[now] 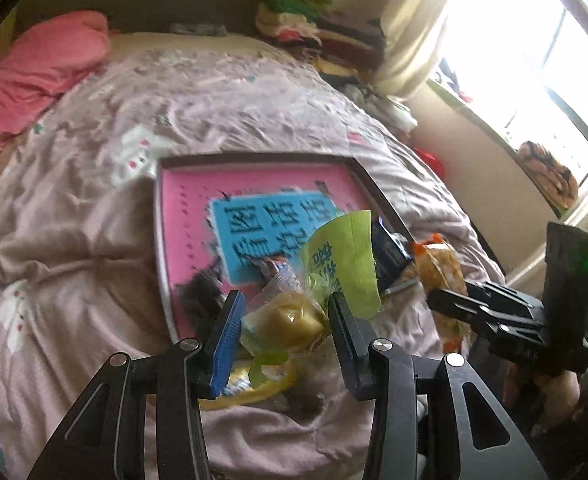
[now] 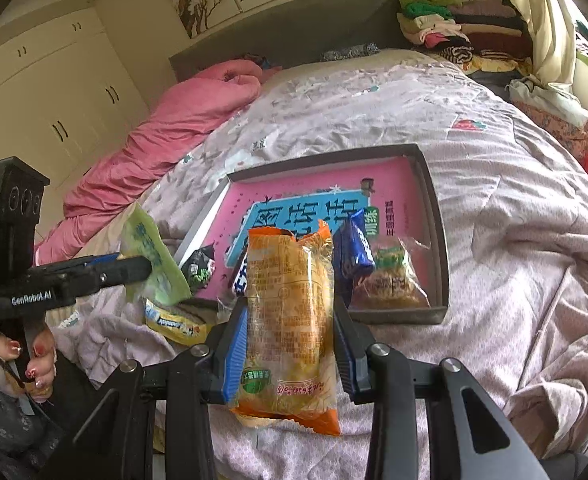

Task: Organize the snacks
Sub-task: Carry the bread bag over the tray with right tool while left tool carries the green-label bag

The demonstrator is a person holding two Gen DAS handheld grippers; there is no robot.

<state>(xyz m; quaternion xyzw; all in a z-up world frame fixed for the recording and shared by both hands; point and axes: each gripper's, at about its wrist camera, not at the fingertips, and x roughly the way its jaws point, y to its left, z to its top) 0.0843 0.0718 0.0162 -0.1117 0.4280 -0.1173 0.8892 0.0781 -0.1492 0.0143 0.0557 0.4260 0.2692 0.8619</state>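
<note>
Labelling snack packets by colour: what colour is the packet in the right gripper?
Orange and clear packet, seen best in the right wrist view.

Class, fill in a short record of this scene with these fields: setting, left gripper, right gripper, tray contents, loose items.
setting: bed with a pale printed quilt
left gripper: jaws shut on a green snack packet
right gripper: jaws shut on an orange snack packet
tray contents: grey tray with pink book, blue packet, clear noodle packet
loose items: yellow packet on the quilt beside the tray
</note>
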